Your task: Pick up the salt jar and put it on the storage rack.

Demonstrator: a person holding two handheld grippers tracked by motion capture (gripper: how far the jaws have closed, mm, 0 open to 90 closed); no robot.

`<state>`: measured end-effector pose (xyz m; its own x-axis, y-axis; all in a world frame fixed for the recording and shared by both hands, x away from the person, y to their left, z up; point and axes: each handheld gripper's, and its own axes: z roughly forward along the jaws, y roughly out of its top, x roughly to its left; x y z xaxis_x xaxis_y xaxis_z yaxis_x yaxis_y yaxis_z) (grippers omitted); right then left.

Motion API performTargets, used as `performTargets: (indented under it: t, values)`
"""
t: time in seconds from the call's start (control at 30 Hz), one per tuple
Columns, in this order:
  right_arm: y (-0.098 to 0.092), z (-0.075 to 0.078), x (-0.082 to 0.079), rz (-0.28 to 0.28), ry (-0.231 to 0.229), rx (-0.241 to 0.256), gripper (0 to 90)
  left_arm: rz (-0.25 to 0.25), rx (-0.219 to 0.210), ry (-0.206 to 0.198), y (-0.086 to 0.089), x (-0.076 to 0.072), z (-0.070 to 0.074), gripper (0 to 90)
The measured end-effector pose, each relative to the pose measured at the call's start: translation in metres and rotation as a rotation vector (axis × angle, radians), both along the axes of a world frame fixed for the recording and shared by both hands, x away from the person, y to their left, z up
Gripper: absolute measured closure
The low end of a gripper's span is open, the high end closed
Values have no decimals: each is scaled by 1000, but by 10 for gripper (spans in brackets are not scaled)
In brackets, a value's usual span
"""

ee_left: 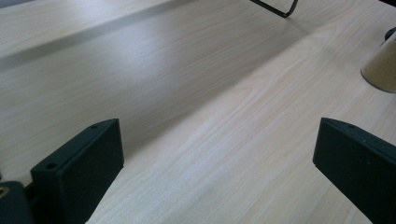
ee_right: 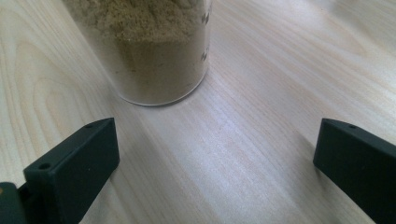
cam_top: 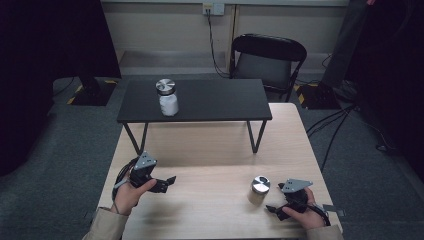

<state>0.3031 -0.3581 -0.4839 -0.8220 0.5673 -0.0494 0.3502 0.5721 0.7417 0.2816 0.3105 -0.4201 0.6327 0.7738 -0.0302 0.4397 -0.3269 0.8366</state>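
The right gripper (cam_top: 272,209) is resting low over the wooden table (cam_top: 210,150), its jaws spread wide and holding nothing. The jar of brown powder (cam_top: 259,190) is standing upright just beside it, in front of the jaws. The left gripper (cam_top: 169,182) is also spread open over bare wood. A jar of white powder (cam_top: 167,97) is standing on the black shelf (cam_top: 220,100).
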Motion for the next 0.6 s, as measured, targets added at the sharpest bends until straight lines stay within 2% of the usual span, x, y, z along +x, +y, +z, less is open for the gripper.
performTargets:
  t: [0.6]
  values:
    - [0,0,0,-1,0,0,0,8,3,22,3,-3,-16,11]
